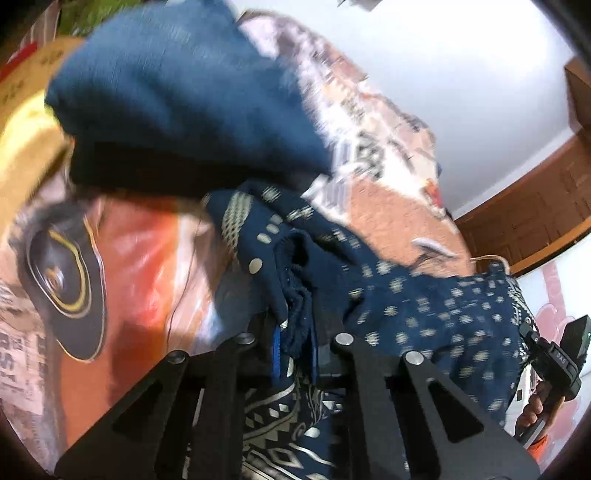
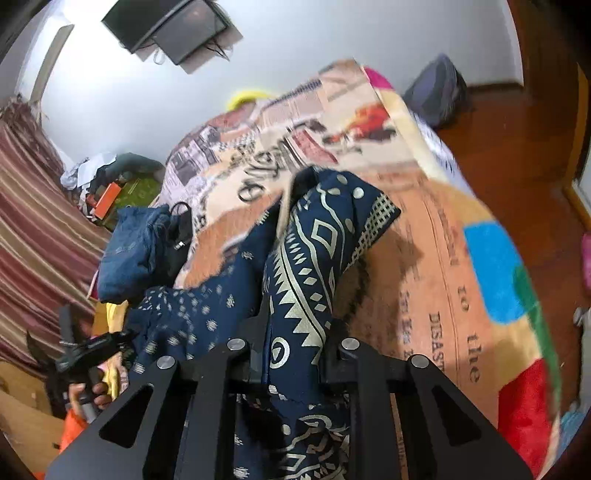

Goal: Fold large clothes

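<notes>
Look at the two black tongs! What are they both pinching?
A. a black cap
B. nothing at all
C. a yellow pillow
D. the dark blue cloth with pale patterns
D: the dark blue patterned cloth is bunched up between the right tongs, and the left tongs pinch another part of the same cloth.

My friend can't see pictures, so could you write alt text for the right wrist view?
Black tongs pinch a navy cloth with cream patterns, lifting it off a bed under an orange printed blanket. At left, a hand holds a second tool beside a plain blue garment; a dark screen hangs on the white wall.
</notes>
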{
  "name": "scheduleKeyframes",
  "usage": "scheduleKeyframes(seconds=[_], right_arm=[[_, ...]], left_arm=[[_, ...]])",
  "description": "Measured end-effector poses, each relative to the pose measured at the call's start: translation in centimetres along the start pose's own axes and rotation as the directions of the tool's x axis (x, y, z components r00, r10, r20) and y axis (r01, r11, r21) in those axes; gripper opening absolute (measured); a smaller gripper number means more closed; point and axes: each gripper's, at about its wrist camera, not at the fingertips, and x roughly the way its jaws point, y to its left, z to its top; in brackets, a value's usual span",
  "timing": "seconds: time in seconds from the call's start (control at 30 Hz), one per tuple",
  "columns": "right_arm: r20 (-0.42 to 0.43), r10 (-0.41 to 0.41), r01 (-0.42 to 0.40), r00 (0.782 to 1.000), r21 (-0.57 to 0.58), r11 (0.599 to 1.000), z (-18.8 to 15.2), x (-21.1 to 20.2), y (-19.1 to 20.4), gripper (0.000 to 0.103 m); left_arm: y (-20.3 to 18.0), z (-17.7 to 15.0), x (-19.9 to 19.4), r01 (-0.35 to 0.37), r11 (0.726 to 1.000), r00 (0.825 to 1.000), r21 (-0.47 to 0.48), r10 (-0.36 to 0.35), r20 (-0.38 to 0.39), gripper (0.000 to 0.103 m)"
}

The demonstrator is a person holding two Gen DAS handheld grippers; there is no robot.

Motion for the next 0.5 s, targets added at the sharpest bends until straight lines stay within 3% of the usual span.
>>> scheduleKeyframes(seconds=[0.23,0.3,0.5], right_arm=[[0.091,0.052,-0.041,0.994,-0.112,0.993,2.5,-3.0,4.7,0.014],[0.122,0.063,-0.046,0.991,-0.138,0.989,3.5,-3.8,5.7,0.014],[0.213,0.084,-0.047,0.973,-0.176,0.983,7.4,-4.7,7.4,0.014]], left_arm=[[-5.7,1.6,-6.8,0.013,0.988,0.986,0.153,-0.037,0.16,0.009],[-7.2,2.4,-9.0,-0.009,0.979,0.974,0.206,-0.038,0.225,0.009],[-9.1,6.3,-12.7,-0.025,0.969,0.939,0.244,-0.061,0.339,0.009]])
